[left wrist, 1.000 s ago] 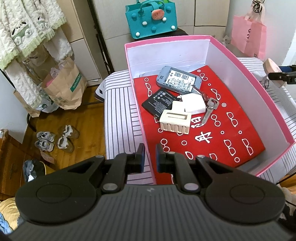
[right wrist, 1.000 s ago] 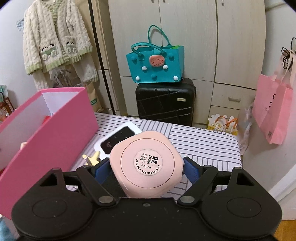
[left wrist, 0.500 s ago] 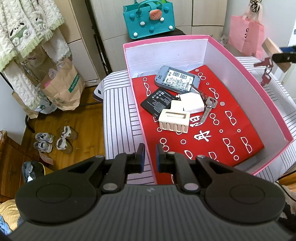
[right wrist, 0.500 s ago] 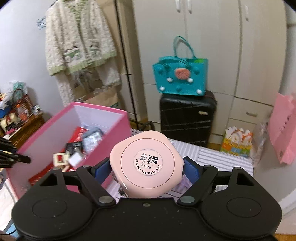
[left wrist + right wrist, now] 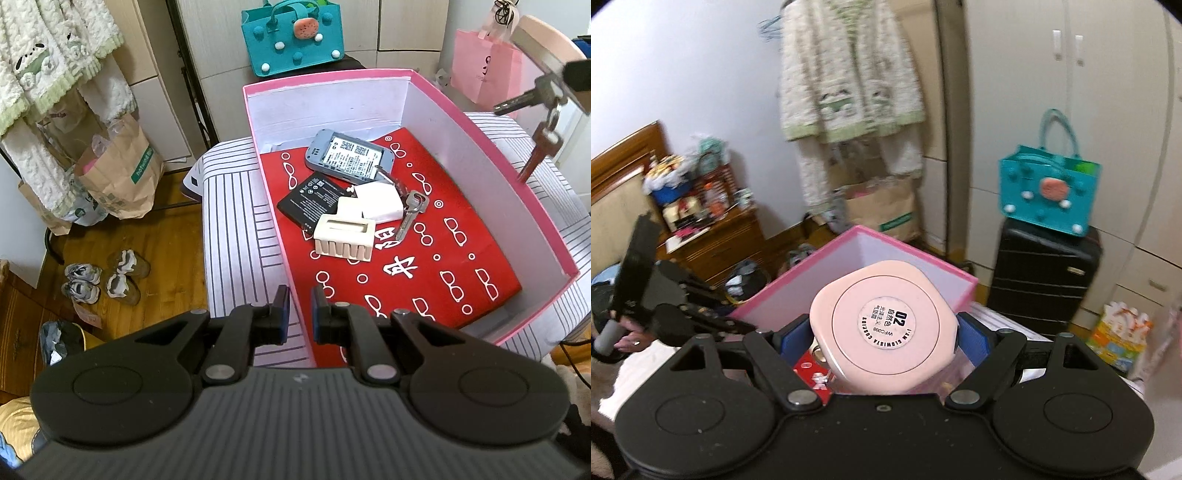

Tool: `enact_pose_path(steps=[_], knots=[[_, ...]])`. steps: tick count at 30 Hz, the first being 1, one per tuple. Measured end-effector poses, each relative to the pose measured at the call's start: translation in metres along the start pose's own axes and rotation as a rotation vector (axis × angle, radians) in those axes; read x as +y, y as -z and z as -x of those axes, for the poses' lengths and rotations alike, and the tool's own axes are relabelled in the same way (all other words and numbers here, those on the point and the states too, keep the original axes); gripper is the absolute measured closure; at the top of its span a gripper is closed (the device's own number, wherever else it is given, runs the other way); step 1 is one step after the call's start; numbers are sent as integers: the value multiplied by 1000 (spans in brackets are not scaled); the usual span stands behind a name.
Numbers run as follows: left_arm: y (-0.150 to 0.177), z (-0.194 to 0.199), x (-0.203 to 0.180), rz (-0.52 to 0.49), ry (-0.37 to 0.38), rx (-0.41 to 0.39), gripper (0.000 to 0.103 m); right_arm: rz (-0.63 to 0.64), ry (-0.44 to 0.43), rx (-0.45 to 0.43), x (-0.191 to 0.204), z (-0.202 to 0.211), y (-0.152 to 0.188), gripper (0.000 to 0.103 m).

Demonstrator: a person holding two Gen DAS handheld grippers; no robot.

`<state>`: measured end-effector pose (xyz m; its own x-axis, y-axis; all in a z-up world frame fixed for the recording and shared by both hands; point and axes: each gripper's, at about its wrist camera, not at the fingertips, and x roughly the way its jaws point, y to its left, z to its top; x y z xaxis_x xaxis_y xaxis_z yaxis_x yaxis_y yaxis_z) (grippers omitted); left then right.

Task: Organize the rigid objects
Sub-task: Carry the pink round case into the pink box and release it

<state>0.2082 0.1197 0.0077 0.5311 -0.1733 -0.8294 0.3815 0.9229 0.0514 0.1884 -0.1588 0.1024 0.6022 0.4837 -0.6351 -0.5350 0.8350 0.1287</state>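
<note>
My right claw (image 5: 884,334): clamped on the flat pink rounded plastic compact (image 5: 882,328), keys (image 5: 543,129) dangling under it
Compact's place: above the far right rim of the pink cardboard box (image 5: 535,206)
My left claw (image 5: 297,310): pinching the box's near wall
Doing it well: lower inside, right of the 1 grey router (image 5: 349,157), then let go

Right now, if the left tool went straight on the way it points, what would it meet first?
Most likely the pink box: the left tool, shut and empty, aims down at its near wall, with the red patterned liner just beyond. Depth is unclear, so it might clear the rim and land on the liner.
</note>
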Motion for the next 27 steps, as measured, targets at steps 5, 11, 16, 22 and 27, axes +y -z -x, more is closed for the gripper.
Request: enact_pose_path(steps=[5,11,16,22,27], knots=[[0,0,0,7,6,-3,93,42,-75,28,25,-26,-5,17],[0,0,0,5,9,-3,93,74,-166,102,51,-71,-1,17],[0,0,1,0,13,1,93,59,-238,199,67,-117,9,17],[0,0,2,3,16,-2,93,99,-230,296,73,-150,26,17],[1,0,3,1,21,-6,93,156,-148,372,72,-156,35,17]])
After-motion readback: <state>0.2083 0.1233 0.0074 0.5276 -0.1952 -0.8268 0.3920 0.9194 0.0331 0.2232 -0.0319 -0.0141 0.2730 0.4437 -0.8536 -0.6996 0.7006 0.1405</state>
